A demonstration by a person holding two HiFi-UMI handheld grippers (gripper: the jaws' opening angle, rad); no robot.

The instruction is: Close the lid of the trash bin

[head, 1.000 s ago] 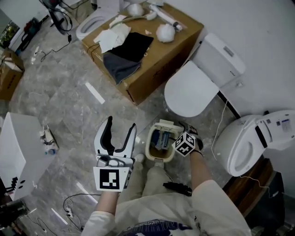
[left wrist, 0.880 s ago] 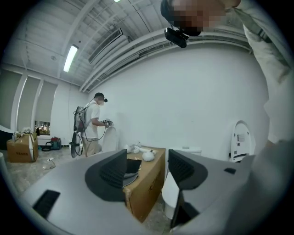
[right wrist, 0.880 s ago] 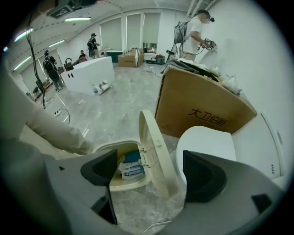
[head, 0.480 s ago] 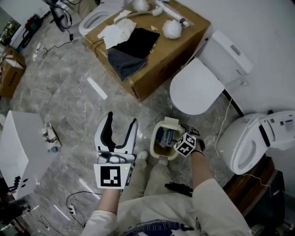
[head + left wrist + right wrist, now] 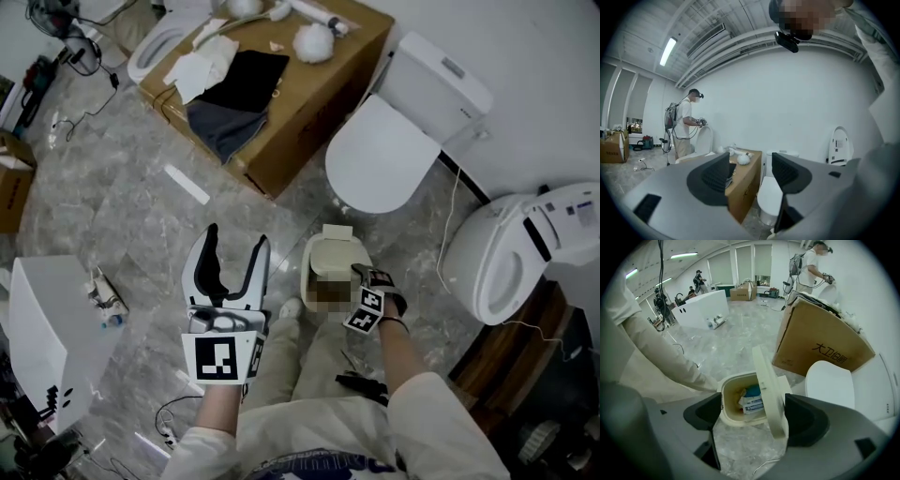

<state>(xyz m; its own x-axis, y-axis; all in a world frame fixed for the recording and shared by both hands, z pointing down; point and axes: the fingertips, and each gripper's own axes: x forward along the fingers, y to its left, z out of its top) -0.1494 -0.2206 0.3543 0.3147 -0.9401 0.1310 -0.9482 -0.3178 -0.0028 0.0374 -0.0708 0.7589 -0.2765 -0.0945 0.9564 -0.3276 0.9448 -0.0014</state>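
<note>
The cream trash bin [image 5: 330,272] stands on the grey floor in front of my knees. In the right gripper view its lid [image 5: 768,390] stands tilted up on edge over the bin's mouth [image 5: 740,401], where blue and white rubbish lies. My right gripper [image 5: 364,281] points steeply down at the bin's near right side. Its jaws [image 5: 754,420] are wide open, with the lid between them nearer the right jaw and neither pad pressing on it. My left gripper [image 5: 234,246] hovers left of the bin, held level, and in its own view [image 5: 751,176] it is open and empty.
A cardboard box [image 5: 281,94] with cloths and white items sits beyond the bin. Right of it is a closed toilet [image 5: 384,159], and another toilet [image 5: 525,253] stands at the far right. A white block [image 5: 47,319] and cables lie at left. My shoe [image 5: 291,307] is beside the bin.
My right gripper has moved down the picture and lower, to the bin's near right side. The lid now hides more of the bin's mouth. The left gripper has hardly moved.
</note>
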